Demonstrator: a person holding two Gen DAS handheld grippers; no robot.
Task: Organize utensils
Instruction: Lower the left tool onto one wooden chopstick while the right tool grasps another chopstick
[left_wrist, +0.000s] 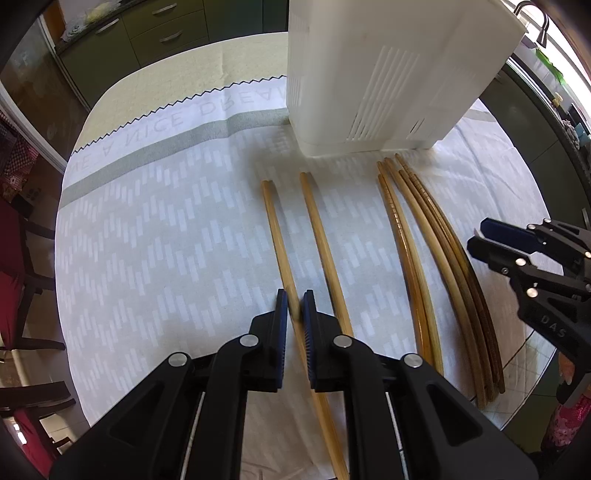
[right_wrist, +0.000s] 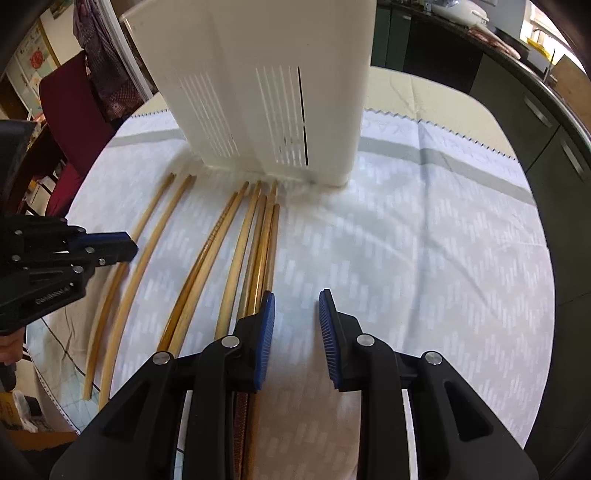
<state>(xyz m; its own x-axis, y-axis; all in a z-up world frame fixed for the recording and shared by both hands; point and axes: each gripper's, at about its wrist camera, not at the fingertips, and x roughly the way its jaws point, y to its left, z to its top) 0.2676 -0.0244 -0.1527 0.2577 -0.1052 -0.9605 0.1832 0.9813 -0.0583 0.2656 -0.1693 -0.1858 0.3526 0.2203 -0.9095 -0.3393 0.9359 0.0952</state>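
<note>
Several wooden chopsticks lie on a white patterned cloth (left_wrist: 166, 229) in front of a tall white slotted utensil holder (left_wrist: 388, 74) (right_wrist: 258, 92). My left gripper (left_wrist: 294, 297) (right_wrist: 129, 245) points steeply down and is shut on the leftmost light chopstick (left_wrist: 275, 229), whose shaft runs between the blue pads. A second light chopstick (left_wrist: 319, 229) lies just right of it. Further right is a bundle of darker chopsticks (left_wrist: 424, 236) (right_wrist: 255, 236). My right gripper (right_wrist: 295, 297) (left_wrist: 476, 236) stands open just right of that bundle, with only cloth between its fingers.
The cloth covers a rounded table; its zigzag hem (left_wrist: 184, 99) runs behind the holder. Red chairs (left_wrist: 14, 240) (right_wrist: 74, 110) stand at the left edge. Dark green cabinets (left_wrist: 147, 33) (right_wrist: 535, 110) line the room beyond the table.
</note>
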